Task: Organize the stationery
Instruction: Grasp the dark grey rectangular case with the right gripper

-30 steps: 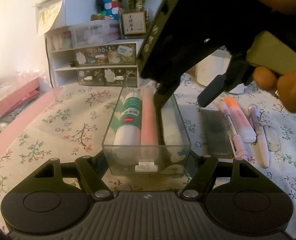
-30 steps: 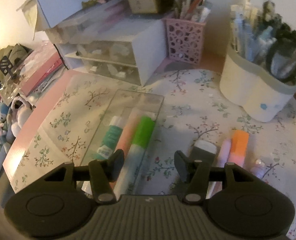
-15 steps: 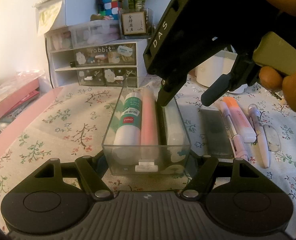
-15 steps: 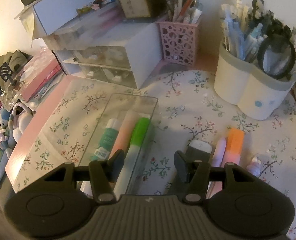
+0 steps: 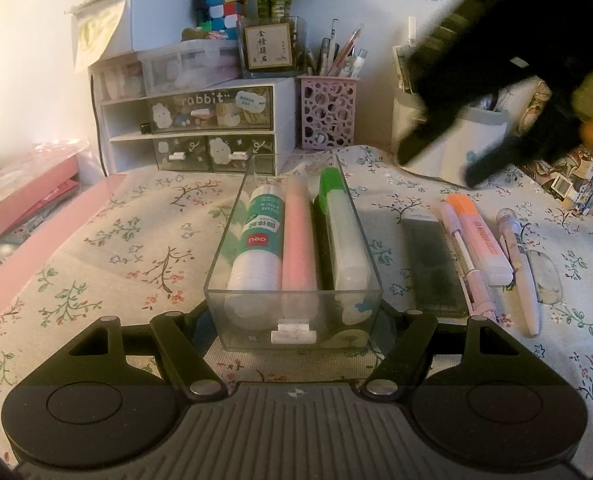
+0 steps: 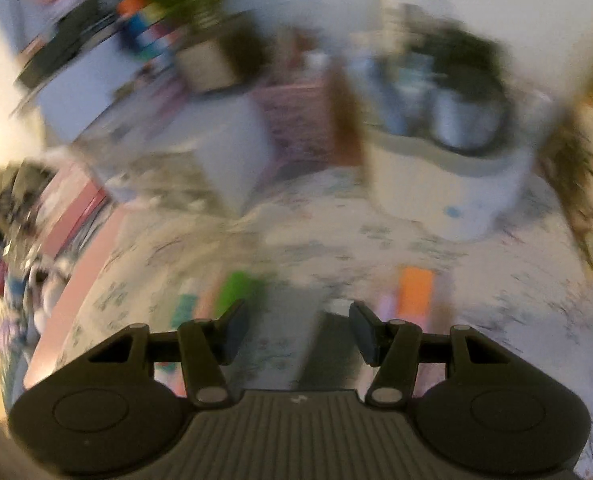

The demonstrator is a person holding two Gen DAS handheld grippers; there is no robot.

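Observation:
A clear plastic drawer (image 5: 252, 320) rests on the floral cloth, and my left gripper (image 5: 294, 320) is shut on its near end. Inside lie a green-and-white glue stick (image 5: 256, 240), a pink stick (image 5: 298, 240) and a green-capped stick (image 5: 344, 240). To the right lie a dark grey case (image 5: 432, 264), a pink pen (image 5: 464, 256), an orange highlighter (image 5: 480, 236) and a white pen (image 5: 520, 272). My right gripper (image 5: 438, 168) hovers blurred above them, open and empty. Its own view is smeared, with the right gripper (image 6: 298, 320) over the dark case (image 6: 328, 344) and the orange highlighter (image 6: 416, 292).
A white drawer unit (image 5: 192, 132) with boxes and a plant on top stands at the back. A pink lattice pen cup (image 5: 328, 116) and a white pen holder (image 5: 416, 128) stand beside it. Pink books (image 5: 28, 196) lie at the left edge. A clear oval piece (image 5: 546, 280) lies far right.
The right gripper has left the drawer and swung up and to the right, uncovering the green-capped stick. The left gripper and the drawer have stayed put.

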